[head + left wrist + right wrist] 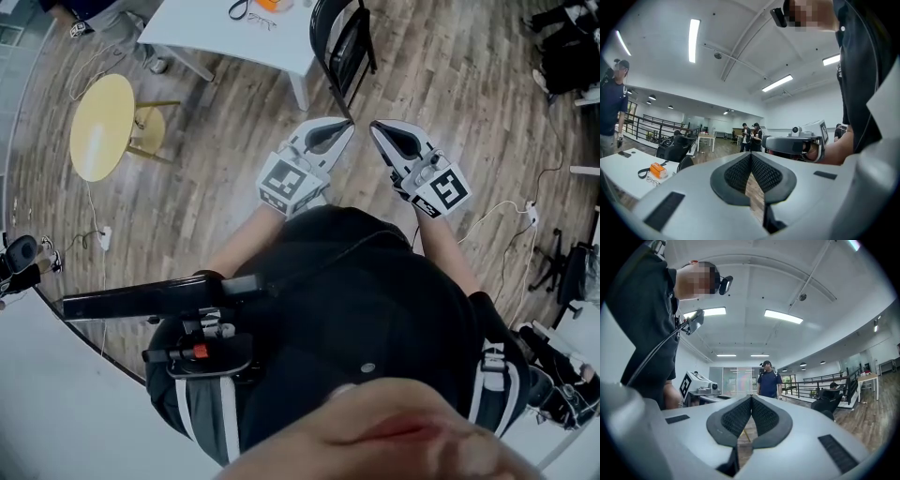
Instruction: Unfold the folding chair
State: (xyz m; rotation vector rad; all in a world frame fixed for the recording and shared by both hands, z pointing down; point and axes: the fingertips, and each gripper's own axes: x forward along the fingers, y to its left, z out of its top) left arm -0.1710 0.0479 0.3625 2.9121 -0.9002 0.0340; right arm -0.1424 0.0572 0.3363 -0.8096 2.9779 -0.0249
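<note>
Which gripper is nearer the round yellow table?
Left. The left gripper is off to the right of the round yellow table; the right gripper is farther right still, beyond the left one.

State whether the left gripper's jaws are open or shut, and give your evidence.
Shut: on the left gripper, the black pads meet at the tips, with nothing between them.

Wood floor point(450, 112), white table point(206, 37).
</note>
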